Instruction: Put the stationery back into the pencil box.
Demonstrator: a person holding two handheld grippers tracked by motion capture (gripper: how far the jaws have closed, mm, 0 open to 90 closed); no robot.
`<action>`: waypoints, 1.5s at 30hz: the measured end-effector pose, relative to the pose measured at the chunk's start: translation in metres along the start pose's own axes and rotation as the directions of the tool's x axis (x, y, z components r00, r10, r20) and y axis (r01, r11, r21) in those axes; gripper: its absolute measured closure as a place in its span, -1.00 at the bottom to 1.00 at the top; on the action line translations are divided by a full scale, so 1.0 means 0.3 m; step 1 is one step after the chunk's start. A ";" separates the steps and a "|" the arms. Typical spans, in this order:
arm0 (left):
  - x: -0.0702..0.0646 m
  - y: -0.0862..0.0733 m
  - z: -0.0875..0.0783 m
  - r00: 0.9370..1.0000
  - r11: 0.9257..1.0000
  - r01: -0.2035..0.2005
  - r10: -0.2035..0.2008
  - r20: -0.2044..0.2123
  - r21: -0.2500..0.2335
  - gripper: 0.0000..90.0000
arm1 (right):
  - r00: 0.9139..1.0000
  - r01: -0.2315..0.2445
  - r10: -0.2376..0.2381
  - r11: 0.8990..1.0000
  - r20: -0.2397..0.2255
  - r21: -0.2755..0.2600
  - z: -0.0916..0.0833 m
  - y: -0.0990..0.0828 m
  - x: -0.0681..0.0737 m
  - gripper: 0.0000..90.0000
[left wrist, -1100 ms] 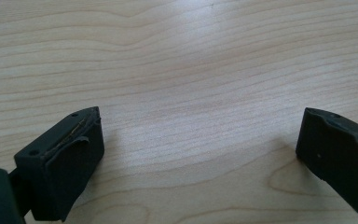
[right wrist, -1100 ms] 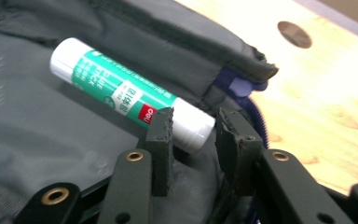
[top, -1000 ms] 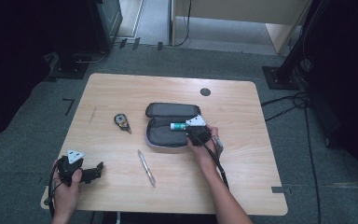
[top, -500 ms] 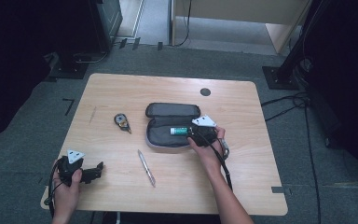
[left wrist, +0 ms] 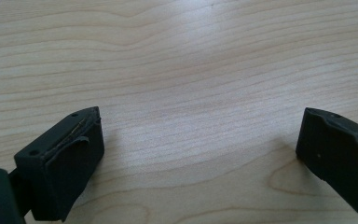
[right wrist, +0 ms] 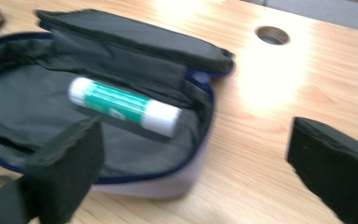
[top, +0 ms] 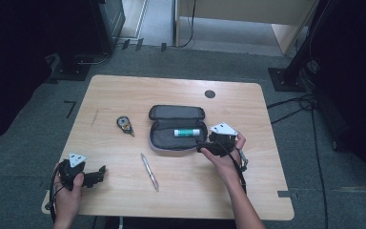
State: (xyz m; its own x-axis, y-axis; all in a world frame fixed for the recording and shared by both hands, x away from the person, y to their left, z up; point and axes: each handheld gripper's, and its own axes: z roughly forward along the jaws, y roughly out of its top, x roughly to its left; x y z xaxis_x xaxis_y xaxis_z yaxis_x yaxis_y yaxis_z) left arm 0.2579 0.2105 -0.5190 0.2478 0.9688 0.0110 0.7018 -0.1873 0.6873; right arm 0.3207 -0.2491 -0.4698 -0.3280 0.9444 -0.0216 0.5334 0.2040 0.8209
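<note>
A dark zip case (top: 176, 112) lies open at the table's middle, with a green and white glue stick (top: 187, 132) lying inside it. My right gripper (top: 201, 145) hovers at the case's right end. Its jaws have just been opening and stand open with nothing between them. In the right gripper view the glue stick (right wrist: 123, 106) rests on the lining beyond my right gripper (right wrist: 193, 140), below the case's raised lid (right wrist: 135, 35). My left gripper (top: 102, 172) rests open at the near left corner. In the left gripper view my left gripper (left wrist: 200, 126) frames bare wood.
A pen (top: 149, 171) lies on the wood in front of the case. A small dark tape dispenser (top: 123, 124) sits to the left of the case. A round cable hole (top: 210, 94) is in the tabletop at the back. Dark stands ring the table.
The right gripper let go of the glue stick, which now lies in the case, and drew back to the right and toward the person. The left hand kept still.
</note>
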 end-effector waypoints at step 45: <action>-0.002 0.001 0.001 1.000 1.000 0.006 -0.006 -0.002 -0.001 -0.98 | 0.984 -0.134 0.123 0.987 0.126 0.083 -0.132 -0.249 -0.268 -1.00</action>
State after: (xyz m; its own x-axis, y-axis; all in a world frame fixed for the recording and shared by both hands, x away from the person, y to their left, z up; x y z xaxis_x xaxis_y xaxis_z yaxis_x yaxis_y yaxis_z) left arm 0.2579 0.2098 -0.5190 0.2423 0.9702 0.0083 0.7027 -0.1814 0.6880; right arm 0.2764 -0.3506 -0.5067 -0.1591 0.9872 0.0082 0.6353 0.0960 0.7663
